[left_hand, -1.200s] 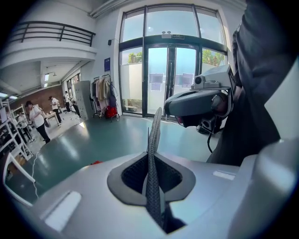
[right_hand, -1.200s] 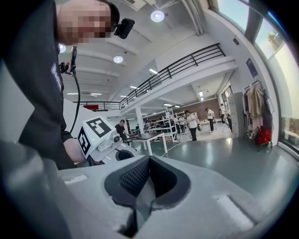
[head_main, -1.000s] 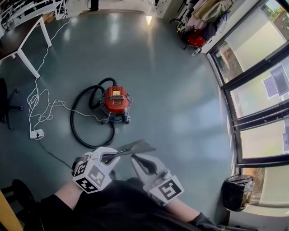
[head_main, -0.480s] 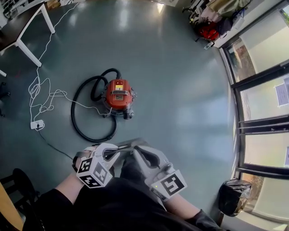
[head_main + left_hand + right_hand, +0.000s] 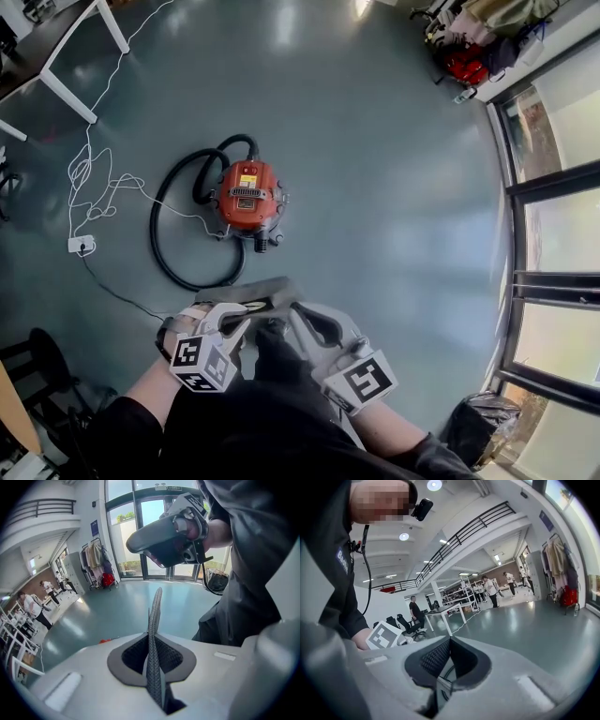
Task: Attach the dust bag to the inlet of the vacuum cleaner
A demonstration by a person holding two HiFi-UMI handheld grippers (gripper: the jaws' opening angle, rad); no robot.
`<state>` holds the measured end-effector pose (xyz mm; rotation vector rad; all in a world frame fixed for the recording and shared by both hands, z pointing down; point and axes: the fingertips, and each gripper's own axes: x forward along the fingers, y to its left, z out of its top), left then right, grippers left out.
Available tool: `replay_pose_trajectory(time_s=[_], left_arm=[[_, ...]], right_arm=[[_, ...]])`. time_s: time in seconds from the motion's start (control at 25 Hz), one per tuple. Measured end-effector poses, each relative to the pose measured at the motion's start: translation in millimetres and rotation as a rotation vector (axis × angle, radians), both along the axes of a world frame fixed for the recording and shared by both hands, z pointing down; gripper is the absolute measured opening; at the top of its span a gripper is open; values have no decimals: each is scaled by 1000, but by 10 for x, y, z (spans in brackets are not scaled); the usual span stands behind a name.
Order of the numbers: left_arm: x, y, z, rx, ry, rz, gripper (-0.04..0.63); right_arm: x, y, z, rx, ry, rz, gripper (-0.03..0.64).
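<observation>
With the left tool [image 5: 242,319] and right tool [image 5: 286,317] both pinching the flat dust bag [image 5: 251,291], we should carry it level to the vacuum cleaner [image 5: 247,195], well ahead on the floor [image 5: 384,187].

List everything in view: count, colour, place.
vacuum cleaner: one, red, floor centre
hose: one, black, looped left of vacuum cleaner
power strip: one, white, floor left
table: one, white, top left
bag: one, red, top right
bin bag: one, black, bottom right
people: several, mixed clothing, distant hall
dust bag: one, grey, between both grippers
left gripper: one, grey, shut on dust bag
right gripper: one, grey, shut on dust bag
</observation>
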<state>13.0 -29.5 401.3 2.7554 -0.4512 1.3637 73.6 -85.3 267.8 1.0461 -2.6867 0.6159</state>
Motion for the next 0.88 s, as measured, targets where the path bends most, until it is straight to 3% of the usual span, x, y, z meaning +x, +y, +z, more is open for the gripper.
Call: replay_pose_trajectory(time_s=[0.52, 0.88], left_arm=[[90, -291, 1331, -68, 41, 75, 40], [-3, -535, 2205, -87, 36, 96, 40]], right_arm=[[70, -647, 1455, -51, 67, 82, -8], [-48, -994, 2421, -29, 122, 24, -8]])
